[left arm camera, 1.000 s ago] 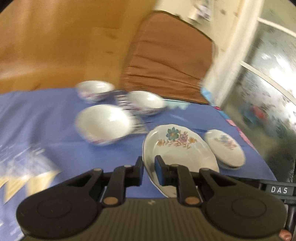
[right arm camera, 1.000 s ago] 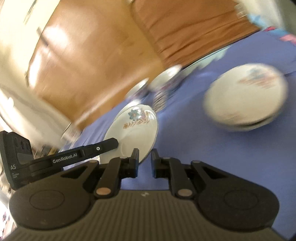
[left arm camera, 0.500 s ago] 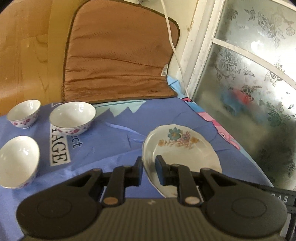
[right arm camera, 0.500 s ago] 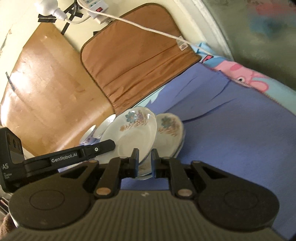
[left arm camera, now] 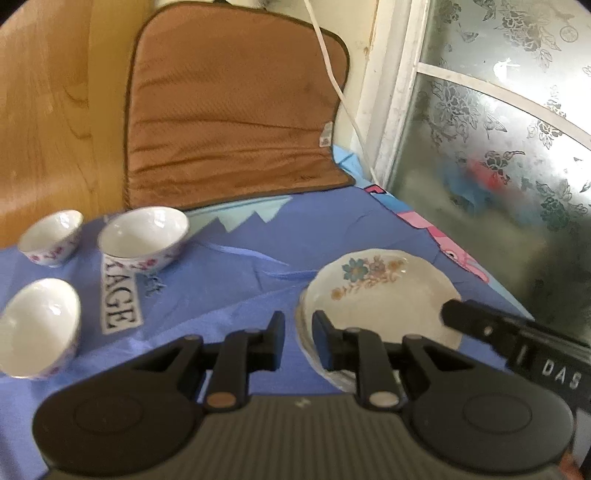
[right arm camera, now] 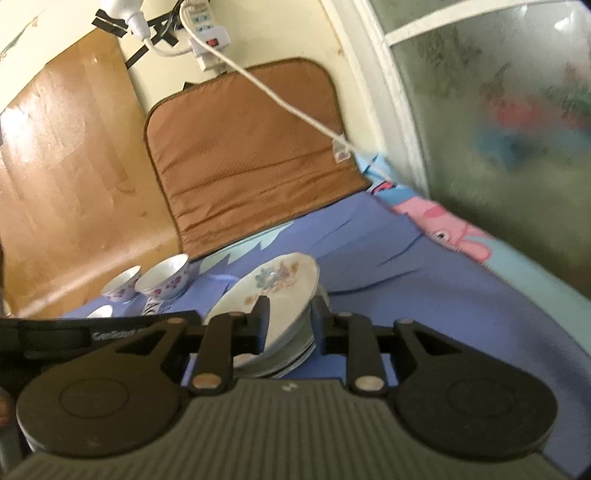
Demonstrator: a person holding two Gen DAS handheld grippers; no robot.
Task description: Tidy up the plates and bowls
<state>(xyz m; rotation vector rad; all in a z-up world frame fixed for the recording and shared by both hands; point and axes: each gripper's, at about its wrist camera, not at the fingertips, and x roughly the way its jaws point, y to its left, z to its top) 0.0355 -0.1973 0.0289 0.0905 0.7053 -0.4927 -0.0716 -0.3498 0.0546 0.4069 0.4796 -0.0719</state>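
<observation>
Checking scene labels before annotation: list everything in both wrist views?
plates: one stack, exact number unclear, white with floral print, right side of cloth
bowls: three, white with pink flowers, left side of cloth, apart
cloth: one, blue, printed, under all dishes
cushion: one, brown, leaning on the back wall
cable: one, white, across the cushion
power strip: one, white, on the wall
wood panel: one, tan, left
window: one, frosted, right
left gripper: black, narrow gap, top plate's rim inside
right gripper: black, jaws opening, plate rim between
</observation>
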